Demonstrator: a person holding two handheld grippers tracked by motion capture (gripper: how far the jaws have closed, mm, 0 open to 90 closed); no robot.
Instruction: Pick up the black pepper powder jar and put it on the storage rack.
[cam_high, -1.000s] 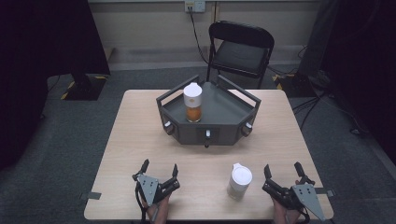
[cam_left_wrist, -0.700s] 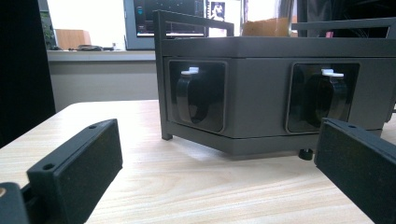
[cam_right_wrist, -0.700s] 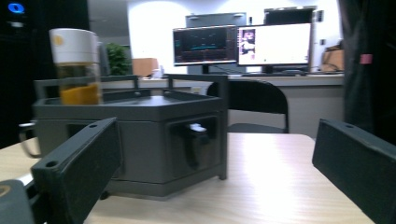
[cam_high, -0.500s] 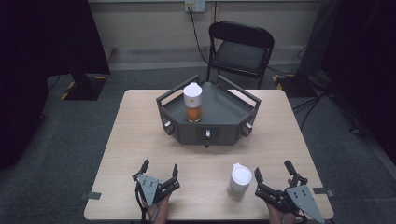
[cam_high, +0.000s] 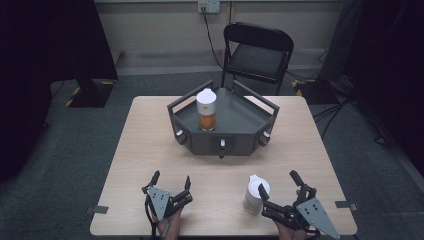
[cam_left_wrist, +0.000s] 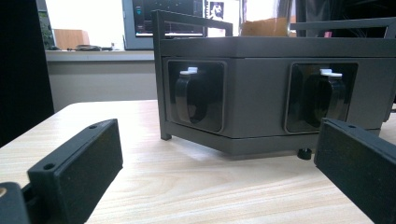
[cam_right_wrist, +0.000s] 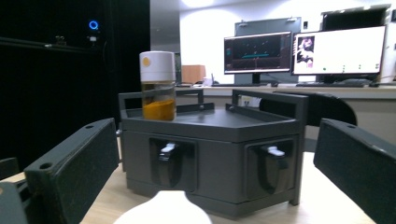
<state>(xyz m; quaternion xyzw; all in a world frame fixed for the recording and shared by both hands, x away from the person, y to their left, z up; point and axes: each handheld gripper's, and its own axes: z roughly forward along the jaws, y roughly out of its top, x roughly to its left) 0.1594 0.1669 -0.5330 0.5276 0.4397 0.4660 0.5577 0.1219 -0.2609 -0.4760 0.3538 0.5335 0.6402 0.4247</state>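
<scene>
A white-lidded jar of orange powder (cam_high: 206, 112) (cam_right_wrist: 158, 86) stands upright on the left part of a dark grey six-sided stand (cam_high: 235, 140) (cam_right_wrist: 210, 154) (cam_left_wrist: 261, 98) at the table's middle. A second white container (cam_high: 254, 195) stands near the front edge. Its rounded top (cam_right_wrist: 161, 211) shows low between my right gripper's jaws. My right gripper (cam_high: 276, 182) (cam_right_wrist: 217, 140) is open, its left jaw close beside that container. My left gripper (cam_high: 172, 177) (cam_left_wrist: 210, 172) is open and empty, pointing at the stand's front face.
The stand has raised rails and black knobs with white tabs (cam_left_wrist: 191, 91) (cam_right_wrist: 275, 151) in its front faces. A black folding chair (cam_high: 257, 50) stands behind the wooden table (cam_high: 150, 145). Monitors on a desk (cam_right_wrist: 303, 49) sit far off.
My right gripper has shifted left and turned toward the white container, so its left jaw now sits next to it. The left gripper and the jar on the stand have not moved.
</scene>
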